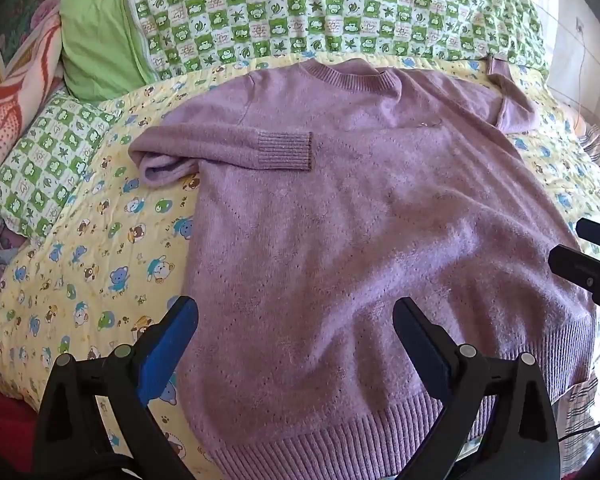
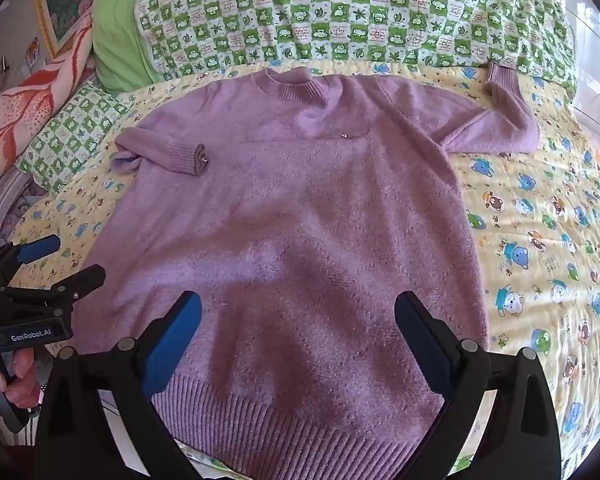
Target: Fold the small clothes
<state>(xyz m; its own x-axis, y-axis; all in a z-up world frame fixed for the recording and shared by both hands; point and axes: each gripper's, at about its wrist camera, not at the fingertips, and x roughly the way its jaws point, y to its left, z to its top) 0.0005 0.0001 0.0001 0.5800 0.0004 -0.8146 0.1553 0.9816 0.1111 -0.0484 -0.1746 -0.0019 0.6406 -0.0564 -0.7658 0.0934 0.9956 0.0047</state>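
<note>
A lilac knitted sweater (image 1: pixel 360 208) lies flat, front up, on a yellow cartoon-print quilt (image 1: pixel 84 264); it also shows in the right wrist view (image 2: pixel 292 216). Its left sleeve is folded inward with the ribbed cuff (image 1: pixel 284 150) on the chest. Its right sleeve (image 2: pixel 496 120) is bent outward, cuff near the green bedding. My left gripper (image 1: pixel 296 320) is open and empty above the hem's left part. My right gripper (image 2: pixel 298 316) is open and empty above the hem's middle. Each gripper shows at the edge of the other's view, the right one (image 1: pixel 588 256) and the left one (image 2: pixel 52 264).
A green-and-white checked quilt (image 1: pixel 320 8) and a plain green pillow (image 1: pixel 96 44) lie behind the sweater. An orange and pink patterned blanket (image 1: pixel 16 96) sits at the far left. The bed's near edge runs just below the hem.
</note>
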